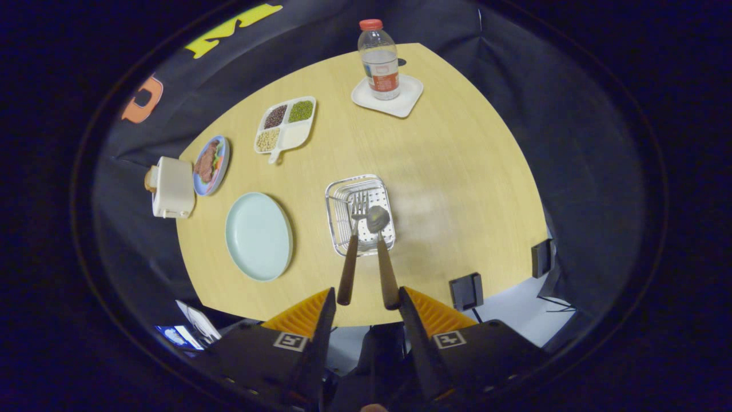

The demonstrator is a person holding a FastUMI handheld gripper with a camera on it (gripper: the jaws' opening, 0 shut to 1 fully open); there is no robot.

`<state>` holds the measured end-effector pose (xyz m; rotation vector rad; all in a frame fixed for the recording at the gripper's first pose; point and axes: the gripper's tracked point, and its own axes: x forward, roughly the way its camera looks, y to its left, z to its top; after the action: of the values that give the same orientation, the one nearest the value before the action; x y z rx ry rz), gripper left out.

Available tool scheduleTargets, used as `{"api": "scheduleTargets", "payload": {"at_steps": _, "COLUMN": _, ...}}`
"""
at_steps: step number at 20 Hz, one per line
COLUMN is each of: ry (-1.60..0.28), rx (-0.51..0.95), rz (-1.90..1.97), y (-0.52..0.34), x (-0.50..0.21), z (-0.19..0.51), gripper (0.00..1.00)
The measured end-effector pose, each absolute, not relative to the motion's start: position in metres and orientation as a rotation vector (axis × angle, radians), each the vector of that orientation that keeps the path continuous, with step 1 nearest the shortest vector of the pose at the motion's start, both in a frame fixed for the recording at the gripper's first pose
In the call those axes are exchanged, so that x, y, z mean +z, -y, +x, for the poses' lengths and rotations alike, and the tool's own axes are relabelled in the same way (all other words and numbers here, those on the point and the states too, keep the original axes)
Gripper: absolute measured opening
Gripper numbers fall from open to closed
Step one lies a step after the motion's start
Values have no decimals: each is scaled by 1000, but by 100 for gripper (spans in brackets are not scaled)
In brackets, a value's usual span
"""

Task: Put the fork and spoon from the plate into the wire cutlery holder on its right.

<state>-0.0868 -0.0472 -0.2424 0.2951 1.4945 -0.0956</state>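
Between the fingers of the gripper (366,306) a gap stands, so it is open, and the two handle ends sit in this gap, close to the fingertips; whether a finger touches a handle is hard to tell. It hangs above the near edge of the table (457,171), a light wooden one. On this table, left of the fingers, lies the plate (258,236), pale green and bare. Just to its right stands the holder (360,214), a wire basket. Across the holder's near rim lean the fork (350,257) and the spoon (382,252), side by side, heads inside, brown handles pointing back to the fingers. Beyond, a bottle (378,57) stands upright on a white coaster (407,100). Farther left sits a divided tray (286,129) with beans.
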Motion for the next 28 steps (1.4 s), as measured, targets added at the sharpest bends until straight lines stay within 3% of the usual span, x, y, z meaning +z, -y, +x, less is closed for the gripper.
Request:
{"api": "scheduleTargets", "payload": {"at_steps": 3, "ry": -1427, "rx": -77, "rz": 255, "y": 44, "x": -231, "z": -81, "gripper": 96}}
{"api": "scheduleTargets", "payload": {"at_steps": 7, "ry": -1298, "rx": -66, "rz": 211, "y": 41, "x": -207, "z": -63, "gripper": 97}}
{"api": "scheduleTargets", "payload": {"at_steps": 15, "ry": -822, "rx": 32, "rz": 58, "y": 8, "x": -89, "z": -5, "gripper": 97}}
{"api": "scheduleTargets", "payload": {"at_steps": 28, "ry": -184, "rx": 96, "rz": 11, "y": -36, "x": 88, "z": 3, "gripper": 96}}
